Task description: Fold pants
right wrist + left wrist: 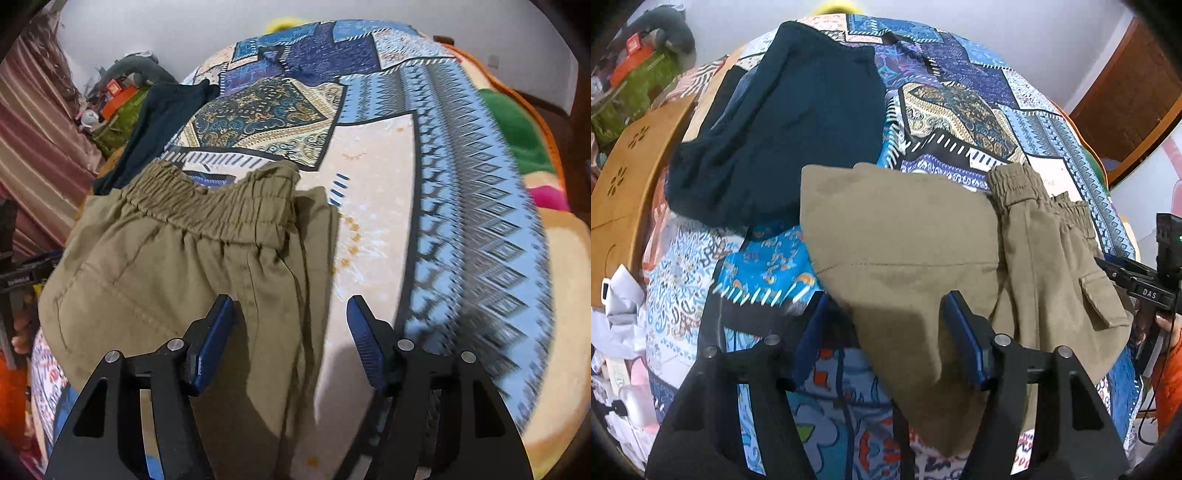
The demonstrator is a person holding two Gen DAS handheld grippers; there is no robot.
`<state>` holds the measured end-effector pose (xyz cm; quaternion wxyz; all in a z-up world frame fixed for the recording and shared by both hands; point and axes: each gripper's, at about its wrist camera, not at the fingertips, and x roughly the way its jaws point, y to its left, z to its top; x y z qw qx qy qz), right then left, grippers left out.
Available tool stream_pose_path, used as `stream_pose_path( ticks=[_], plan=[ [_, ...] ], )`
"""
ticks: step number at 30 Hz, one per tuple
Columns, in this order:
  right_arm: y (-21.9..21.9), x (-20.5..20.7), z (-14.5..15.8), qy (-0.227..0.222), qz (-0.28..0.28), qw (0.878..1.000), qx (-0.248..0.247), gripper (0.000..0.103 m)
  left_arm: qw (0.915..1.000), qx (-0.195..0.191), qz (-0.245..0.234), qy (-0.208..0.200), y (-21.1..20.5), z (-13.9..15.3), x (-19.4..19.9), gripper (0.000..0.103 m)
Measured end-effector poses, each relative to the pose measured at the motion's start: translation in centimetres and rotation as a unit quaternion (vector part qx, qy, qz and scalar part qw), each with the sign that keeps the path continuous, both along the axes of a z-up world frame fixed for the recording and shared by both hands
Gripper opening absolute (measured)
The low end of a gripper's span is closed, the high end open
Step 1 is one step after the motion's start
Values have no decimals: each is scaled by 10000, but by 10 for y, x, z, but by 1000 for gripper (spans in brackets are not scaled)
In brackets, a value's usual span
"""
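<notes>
Khaki pants [905,236] lie folded (elastic waistband bunched); both claws gape, gripping nothing.

Khaki pants [905,236] hide part of the left tool's [886,332] blue fingers [964,339]; bedspread [480,229] pattern blurs at right.

Under my left gripper [886,332] the khaki pants [905,251] fill the gap between my fingers and spread to three o'clock, where my right gripper [1134,284] crowds in. At eleven o'clock a dark folded garment [783,129] blocks the way. Bare bedspread [960,110] lies free at one o'clock. From my right gripper [291,339], open cream bedspread [376,206] runs from twelve to three o'clock; the pants [166,266] cover nine to eleven
</notes>
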<state>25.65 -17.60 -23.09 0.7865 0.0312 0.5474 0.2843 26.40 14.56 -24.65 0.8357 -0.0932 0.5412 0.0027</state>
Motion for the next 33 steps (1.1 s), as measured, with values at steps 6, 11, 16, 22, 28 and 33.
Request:
stream_pose_path(
  ticks=[6, 11, 16, 22, 28, 33],
  plan=[
    [7, 9, -8, 235, 41, 9995, 216, 47, 9997, 173, 116, -93, 1, 1, 7, 47],
    [5, 4, -6, 187, 17, 9996, 198, 27, 9986, 425, 257, -191, 1, 5, 5, 31],
    [10, -7, 10, -247, 139, 9996, -43, 13, 9980, 477, 233, -342, -3, 15, 0, 10],
    [18, -22, 35, -739, 332, 9965, -208, 11, 9956, 658, 111, -663, -10, 40, -10, 7],
    [24, -26, 64, -1093, 369, 9933, -111, 10, 9911, 872, 67, -1005, -15, 72, -16, 6],
    [40, -23, 95, -1424, 375, 9891, 5, 8, 9838, 1105, 107, -1410, -10, 108, -17, 5]
  ],
)
